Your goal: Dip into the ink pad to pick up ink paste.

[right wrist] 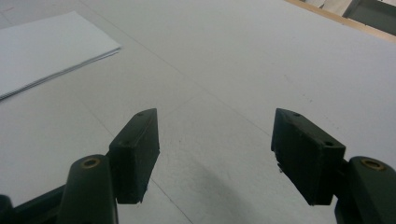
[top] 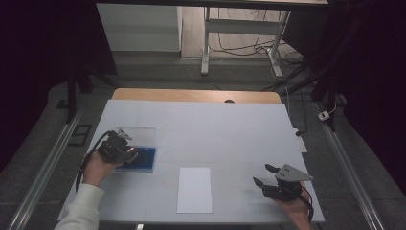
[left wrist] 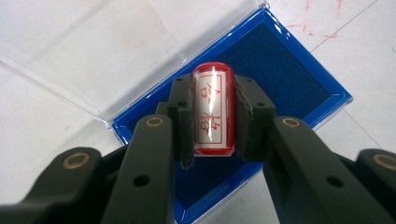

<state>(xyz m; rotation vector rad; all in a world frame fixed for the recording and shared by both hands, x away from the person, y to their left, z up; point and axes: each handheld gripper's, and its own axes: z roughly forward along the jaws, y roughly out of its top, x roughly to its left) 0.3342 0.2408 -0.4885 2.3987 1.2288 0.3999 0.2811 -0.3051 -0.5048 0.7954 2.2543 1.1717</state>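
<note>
A red cylindrical stamp (left wrist: 212, 112) with red characters on its clear side sits between the jaws of my left gripper (left wrist: 212, 116), which is shut on it. It hangs over the dark blue ink pad (left wrist: 285, 70) in a blue case whose clear lid (left wrist: 93, 42) lies open. In the high view my left gripper (top: 125, 152) is over the ink pad case (top: 143, 160) at the table's left. A stack of white paper (top: 195, 189) lies at the front middle. My right gripper (right wrist: 215, 154) stands open above bare table, at the front right (top: 265, 176) in the high view.
The white table top (top: 215, 129) has a wooden edge (top: 191, 95) at the far side. The white paper's corner (right wrist: 42, 46) lies to the upper left in the right gripper view. Beyond the table stand a desk frame (top: 239, 28) and cables on the floor.
</note>
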